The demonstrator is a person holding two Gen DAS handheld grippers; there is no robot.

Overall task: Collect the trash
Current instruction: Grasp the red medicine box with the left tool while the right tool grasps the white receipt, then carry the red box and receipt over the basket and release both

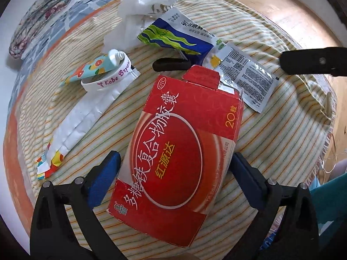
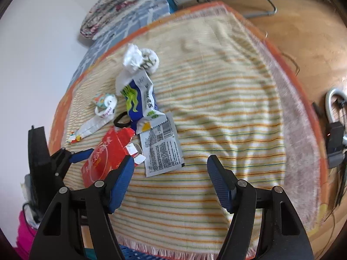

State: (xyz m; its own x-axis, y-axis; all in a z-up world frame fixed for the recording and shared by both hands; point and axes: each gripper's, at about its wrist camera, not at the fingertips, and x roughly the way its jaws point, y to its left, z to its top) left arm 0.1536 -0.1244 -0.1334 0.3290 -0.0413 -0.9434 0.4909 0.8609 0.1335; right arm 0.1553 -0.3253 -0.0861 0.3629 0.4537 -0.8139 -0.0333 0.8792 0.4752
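Note:
A red medicine box (image 1: 180,147) with an open top flap lies flat on the striped blanket (image 1: 271,140). My left gripper (image 1: 175,155) points down over it and is open wide, one blue pad on each long side of the box, neither clearly pressing. Behind the box lie a silver sachet (image 1: 245,73), a blue and green packet (image 1: 180,34), a black hair tie (image 1: 171,64) and crumpled white plastic (image 1: 138,10). My right gripper (image 2: 171,159) hangs open above the blanket just in front of the silver sachet (image 2: 161,149), holding nothing.
Left of the box lie a flowered tube (image 1: 93,67), a white wristband (image 1: 108,78) and a long white wrapper (image 1: 84,117). A folded flowered quilt (image 2: 112,6) sits at the far corner. Wooden floor (image 2: 303,32) lies beyond the blanket's right edge.

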